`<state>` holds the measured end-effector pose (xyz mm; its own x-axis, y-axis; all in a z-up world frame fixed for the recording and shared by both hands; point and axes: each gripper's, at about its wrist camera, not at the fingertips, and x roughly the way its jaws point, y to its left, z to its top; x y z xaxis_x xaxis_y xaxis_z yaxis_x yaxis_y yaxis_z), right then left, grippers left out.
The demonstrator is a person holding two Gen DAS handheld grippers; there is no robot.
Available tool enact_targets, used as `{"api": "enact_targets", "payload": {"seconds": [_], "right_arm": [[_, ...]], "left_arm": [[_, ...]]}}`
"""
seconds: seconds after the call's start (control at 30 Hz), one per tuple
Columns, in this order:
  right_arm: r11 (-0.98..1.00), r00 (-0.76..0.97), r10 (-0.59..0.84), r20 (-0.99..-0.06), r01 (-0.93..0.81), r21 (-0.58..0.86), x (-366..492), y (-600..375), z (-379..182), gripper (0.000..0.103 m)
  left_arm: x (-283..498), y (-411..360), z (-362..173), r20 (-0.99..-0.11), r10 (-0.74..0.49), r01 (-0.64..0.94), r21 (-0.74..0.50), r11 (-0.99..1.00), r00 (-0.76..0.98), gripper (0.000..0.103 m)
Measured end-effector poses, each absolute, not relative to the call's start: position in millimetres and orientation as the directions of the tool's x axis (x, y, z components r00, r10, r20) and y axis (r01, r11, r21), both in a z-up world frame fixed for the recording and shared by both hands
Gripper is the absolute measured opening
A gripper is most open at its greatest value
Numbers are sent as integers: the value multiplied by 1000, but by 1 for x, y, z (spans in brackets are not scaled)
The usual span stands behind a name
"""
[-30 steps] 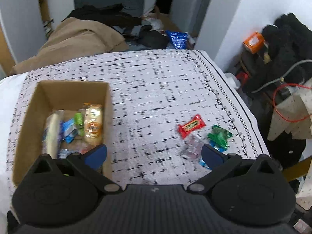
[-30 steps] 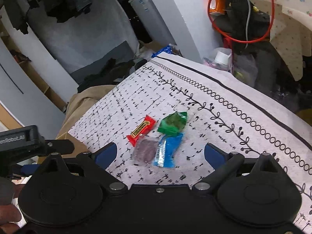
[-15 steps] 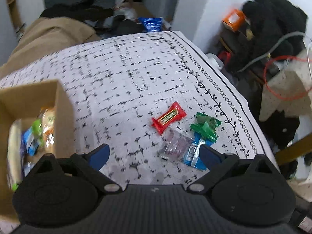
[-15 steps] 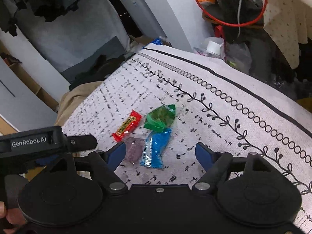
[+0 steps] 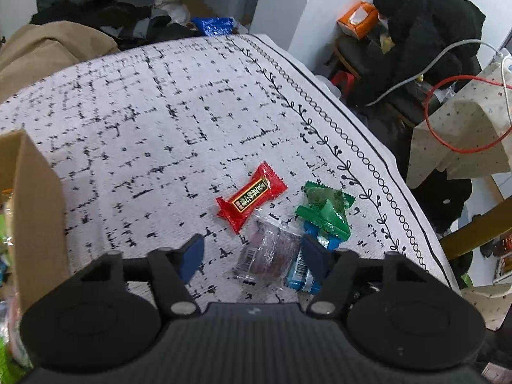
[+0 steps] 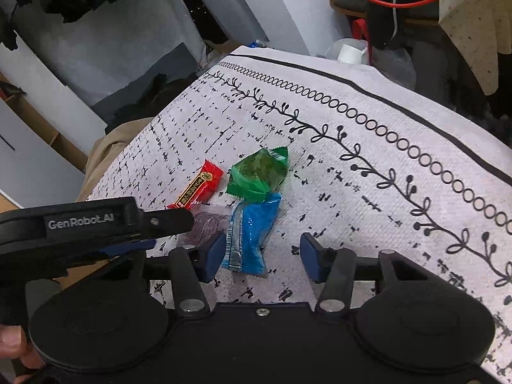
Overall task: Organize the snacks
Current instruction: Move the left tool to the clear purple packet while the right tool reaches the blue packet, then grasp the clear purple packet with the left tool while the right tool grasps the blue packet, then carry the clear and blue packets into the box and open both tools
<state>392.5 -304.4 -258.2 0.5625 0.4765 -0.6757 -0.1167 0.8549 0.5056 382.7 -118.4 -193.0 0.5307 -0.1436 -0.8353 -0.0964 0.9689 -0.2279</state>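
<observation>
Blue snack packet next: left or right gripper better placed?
Right. The blue snack packet lies between the closing fingers of the right gripper, not yet pinched. The left gripper, also closing, frames the clear purple packet instead.

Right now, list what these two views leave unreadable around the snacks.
- Cardboard box, left wrist view: cut off by the left edge; contents blurred.
- Blue packet, left wrist view: partly behind the left claw's finger and the green packet.
- Clear purple packet, right wrist view: the left claw's arm covers part of it.
</observation>
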Motion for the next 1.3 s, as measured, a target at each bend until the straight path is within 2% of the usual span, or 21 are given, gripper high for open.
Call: {"api": "enact_targets", "payload": {"seconds": [0.07,0.23,0.57,0.6,0.67,0.73,1.3], "right_arm": [[852,558,481,-676,-118,509,394,-302,-261,40],[847,541,496,-680,-126,517,398,-298,-264,17],[862,540,478,-693,-136,489,393,-300,-261,11],[863,540,478,-693,-139,486,393,-300,-260,10],[861,543,481,-688,-144,488,391,-300,-258,10],[858,548,487,-680,-156,489,389,-300,-254,10],[814,614,547,-569,-231,534,372,-302,-213,8]], "left_arm": [[386,-118,-197,-834,-158,-86,-238,967,528,58],[394,-121,-206,-837,-199,-45,-256,965,509,58],[397,-127,-221,-850,-207,-25,-250,968,484,57],[397,-129,-221,-850,-204,-23,-246,969,486,55],[397,-130,-221,-849,-207,-13,-244,970,486,37],[395,-129,-219,-849,-200,-16,-239,971,490,33],[362,-121,-156,-809,-125,-57,-192,980,574,32]]}}
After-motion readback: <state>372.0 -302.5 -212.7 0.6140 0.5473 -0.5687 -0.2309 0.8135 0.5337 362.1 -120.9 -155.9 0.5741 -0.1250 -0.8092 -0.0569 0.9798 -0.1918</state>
